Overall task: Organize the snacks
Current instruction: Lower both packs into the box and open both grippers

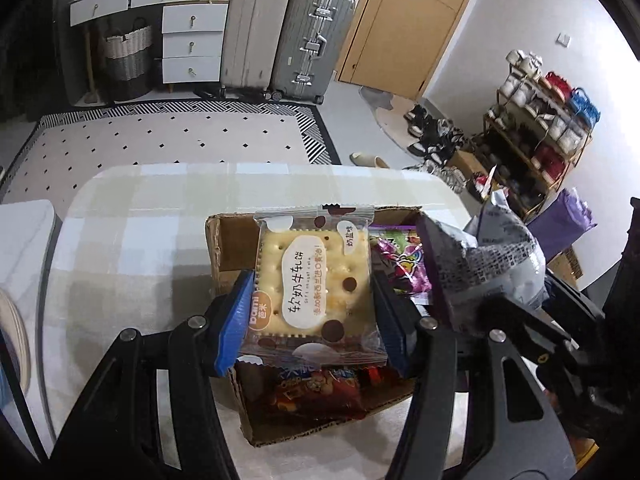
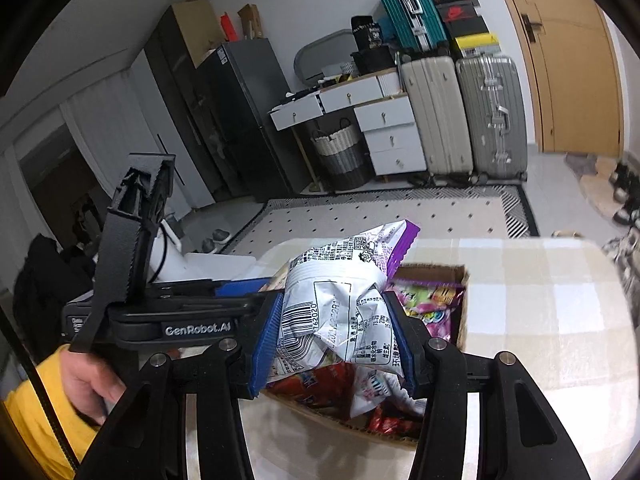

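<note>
My left gripper [image 1: 314,312] is shut on a clear-wrapped cracker pack [image 1: 312,280], held flat above an open cardboard box [image 1: 228,240]. The box lies on a checked tablecloth and holds several snack packets, purple ones [image 1: 394,264] at the back and red ones [image 1: 320,394] at the front. My right gripper [image 2: 334,340] is shut on a crumpled white and purple snack bag [image 2: 340,292] over the same box [image 2: 460,312]. That bag [image 1: 500,256] and the right gripper's body show at the right of the left wrist view. The left gripper's body [image 2: 168,320] crosses the right wrist view at the left.
The table [image 1: 132,248] has rounded far corners, with a dotted rug [image 1: 172,140] beyond it. Suitcases [image 1: 288,36], white drawers [image 1: 192,40] and a woven basket [image 1: 128,56] line the far wall. A shoe rack [image 1: 540,128] stands right. A hand in a yellow sleeve [image 2: 48,404] is at lower left.
</note>
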